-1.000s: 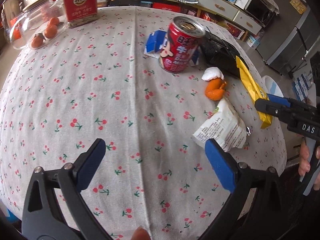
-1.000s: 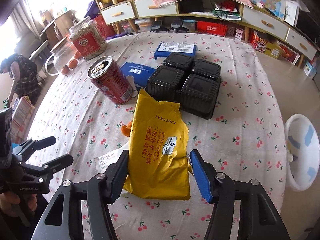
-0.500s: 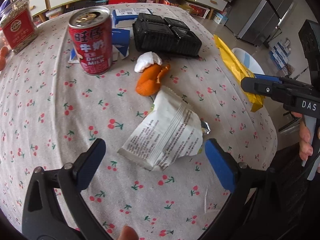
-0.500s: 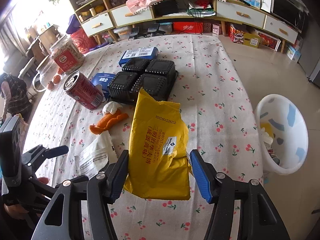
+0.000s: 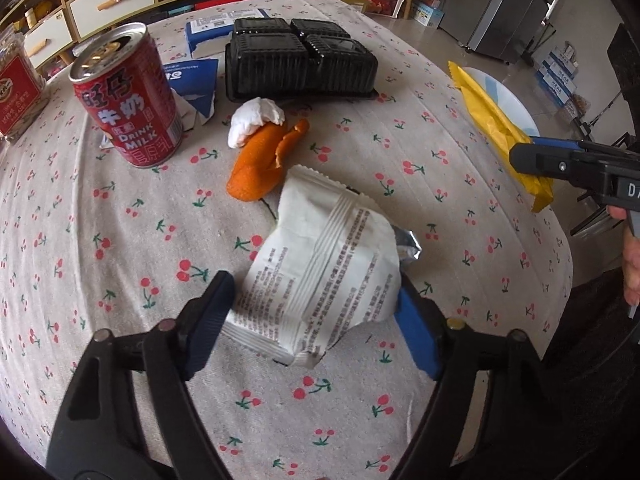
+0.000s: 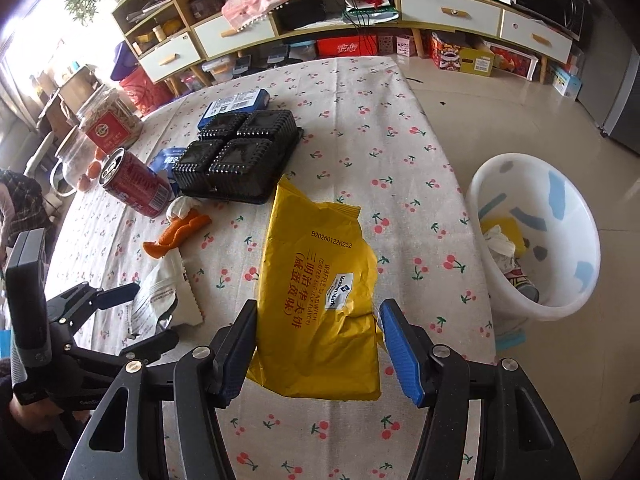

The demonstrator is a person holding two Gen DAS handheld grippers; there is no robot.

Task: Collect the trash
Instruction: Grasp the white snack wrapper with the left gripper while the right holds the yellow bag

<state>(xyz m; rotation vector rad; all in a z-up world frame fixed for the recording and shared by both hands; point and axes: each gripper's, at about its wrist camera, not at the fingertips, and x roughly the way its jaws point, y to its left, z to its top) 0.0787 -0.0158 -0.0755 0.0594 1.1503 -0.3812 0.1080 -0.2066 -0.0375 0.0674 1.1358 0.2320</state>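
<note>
My left gripper (image 5: 316, 320) has closed around a white snack wrapper (image 5: 324, 268) that lies on the cherry-print tablecloth; both pads touch its near end. My right gripper (image 6: 316, 344) is shut on a yellow snack bag (image 6: 320, 276) and holds it above the table's right edge; the bag also shows in the left wrist view (image 5: 500, 128). Orange peel (image 5: 264, 160), a white tissue wad (image 5: 254, 120), a red milk can (image 5: 128, 96) and a black plastic tray (image 5: 300, 60) lie beyond the wrapper. A white trash bin (image 6: 536, 236) with trash inside stands on the floor to the right.
Blue packets (image 5: 200, 84) lie by the can and behind the tray. A glass jar with a red label (image 6: 108, 124) and a jar with oranges stand at the far left. Shelves and drawers line the back wall. The table edge (image 6: 476, 240) runs next to the bin.
My left gripper moved forward over the white wrapper and its jaws narrowed onto it. My right gripper kept the yellow bag and shifted toward the bin side.
</note>
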